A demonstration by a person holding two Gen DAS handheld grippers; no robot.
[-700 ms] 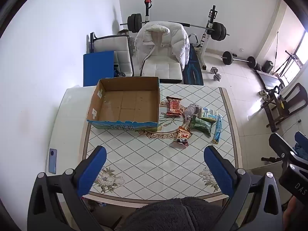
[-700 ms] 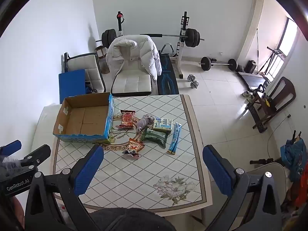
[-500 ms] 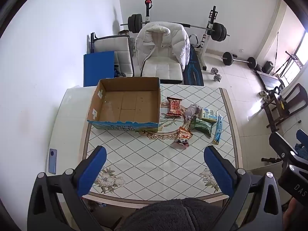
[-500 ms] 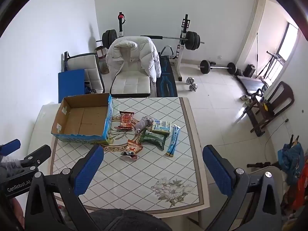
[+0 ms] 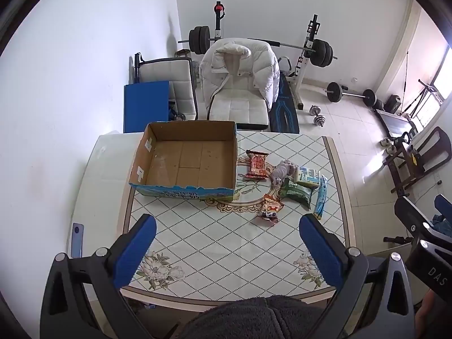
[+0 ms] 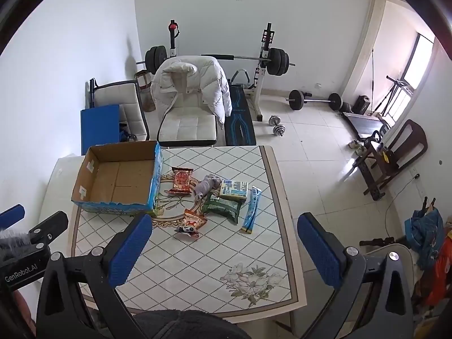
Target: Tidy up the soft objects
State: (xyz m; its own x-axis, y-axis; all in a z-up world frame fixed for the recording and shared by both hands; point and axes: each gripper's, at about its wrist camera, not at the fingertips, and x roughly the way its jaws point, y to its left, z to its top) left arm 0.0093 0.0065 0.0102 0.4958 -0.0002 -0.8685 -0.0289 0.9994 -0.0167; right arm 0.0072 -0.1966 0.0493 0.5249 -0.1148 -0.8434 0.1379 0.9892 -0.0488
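Observation:
An empty cardboard box (image 5: 186,161) (image 6: 118,179) stands on the far left of the patterned table (image 5: 226,243) (image 6: 197,254). To its right lie a red snack packet (image 5: 256,164) (image 6: 180,180), a grey plush toy (image 5: 281,171) (image 6: 206,187), a pale carton (image 5: 308,174) (image 6: 234,189), a green packet (image 5: 296,193) (image 6: 223,205), a blue stick pack (image 5: 320,197) (image 6: 251,210) and an orange packet (image 5: 270,207) (image 6: 192,222). My left gripper (image 5: 226,248) and right gripper (image 6: 223,248) are both open and empty, high above the table's near edge.
A phone (image 5: 76,240) lies on the table's left margin. Behind the table stand a white chair with a puffy coat (image 5: 240,84) (image 6: 189,96), a blue board (image 5: 145,104) and a barbell rack (image 5: 310,53). A wooden chair (image 6: 395,152) stands on the right.
Both grippers stayed open. The right wrist view shifted slightly, so the table sits a little lower and further left. The objects have not moved.

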